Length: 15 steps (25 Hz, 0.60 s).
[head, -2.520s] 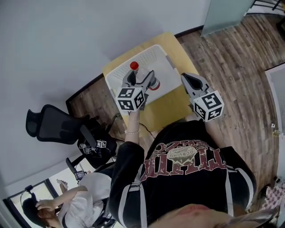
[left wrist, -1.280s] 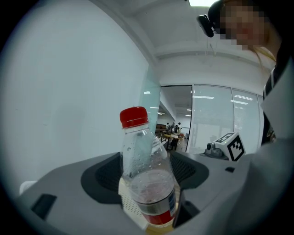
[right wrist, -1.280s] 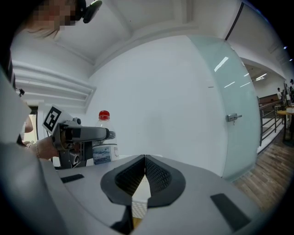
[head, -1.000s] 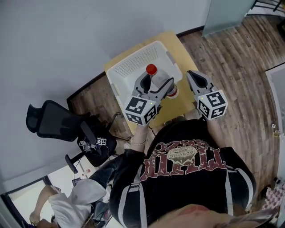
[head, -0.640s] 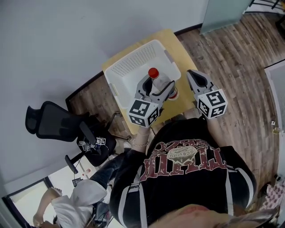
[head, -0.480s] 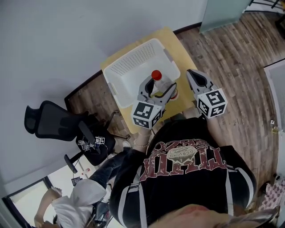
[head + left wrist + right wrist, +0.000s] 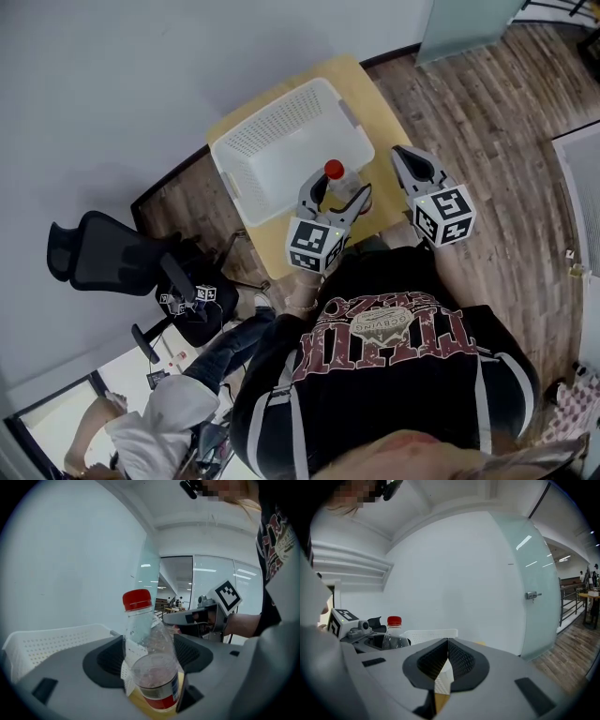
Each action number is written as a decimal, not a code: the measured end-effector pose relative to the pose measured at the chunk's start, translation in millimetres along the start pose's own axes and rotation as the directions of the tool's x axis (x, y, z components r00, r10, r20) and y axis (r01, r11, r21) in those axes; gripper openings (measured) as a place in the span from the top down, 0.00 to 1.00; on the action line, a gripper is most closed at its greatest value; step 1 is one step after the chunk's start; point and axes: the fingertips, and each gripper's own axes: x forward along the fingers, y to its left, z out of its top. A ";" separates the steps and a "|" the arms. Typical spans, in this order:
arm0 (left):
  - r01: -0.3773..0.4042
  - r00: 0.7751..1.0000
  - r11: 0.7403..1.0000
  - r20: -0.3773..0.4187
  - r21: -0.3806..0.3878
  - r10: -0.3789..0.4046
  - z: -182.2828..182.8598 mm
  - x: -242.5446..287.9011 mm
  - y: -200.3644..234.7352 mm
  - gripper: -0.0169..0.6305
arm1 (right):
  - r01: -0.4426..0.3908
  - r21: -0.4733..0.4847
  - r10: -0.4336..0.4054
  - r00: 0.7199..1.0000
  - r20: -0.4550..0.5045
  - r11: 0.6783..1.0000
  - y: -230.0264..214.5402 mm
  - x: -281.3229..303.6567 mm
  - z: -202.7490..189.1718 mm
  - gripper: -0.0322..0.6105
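Note:
A clear plastic bottle [image 7: 337,185] with a red cap [image 7: 137,599] and a red label sits gripped between the jaws of my left gripper [image 7: 334,197], held upright above the near edge of the yellow table [image 7: 376,103]. The bottle [image 7: 151,658] fills the middle of the left gripper view. My right gripper [image 7: 406,163] is shut with nothing in it, raised to the right of the bottle. In the right gripper view the bottle [image 7: 394,634] and the left gripper [image 7: 365,634] show at the left. A white perforated basket [image 7: 281,150] stands on the table just beyond the bottle.
A black office chair [image 7: 103,253] stands left of the table on the wood floor [image 7: 487,103]. A frosted glass door [image 7: 464,23] is at the top right. Another person [image 7: 159,422] sits at the lower left. The grey wall runs behind the table.
My left gripper has carried the bottle back out of the basket, toward me and to the right, to the table's near edge. The right gripper has barely moved.

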 end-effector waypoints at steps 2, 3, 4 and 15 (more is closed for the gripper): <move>0.007 1.000 1.000 -0.002 0.006 -0.007 -4.7 3.0 -2.7 0.41 | -0.002 -0.001 0.002 1.000 -0.006 1.000 -1.6 -0.8 -2.7 0.92; 0.010 1.000 1.000 -0.003 0.006 -0.010 -7.3 4.1 -3.9 0.41 | -0.004 -0.003 0.004 1.000 -0.007 1.000 -1.8 -1.2 -3.7 0.92; 0.010 1.000 1.000 -0.005 0.007 -0.010 -9.9 4.9 -5.2 0.41 | -0.007 -0.004 0.007 1.000 -0.008 1.000 -1.6 -1.8 -4.5 0.92; -0.049 0.999 0.997 -0.013 0.068 0.050 -37.3 12.8 -9.5 0.41 | -0.049 -0.016 0.048 0.998 -0.028 0.999 -2.9 -2.7 -16.0 0.92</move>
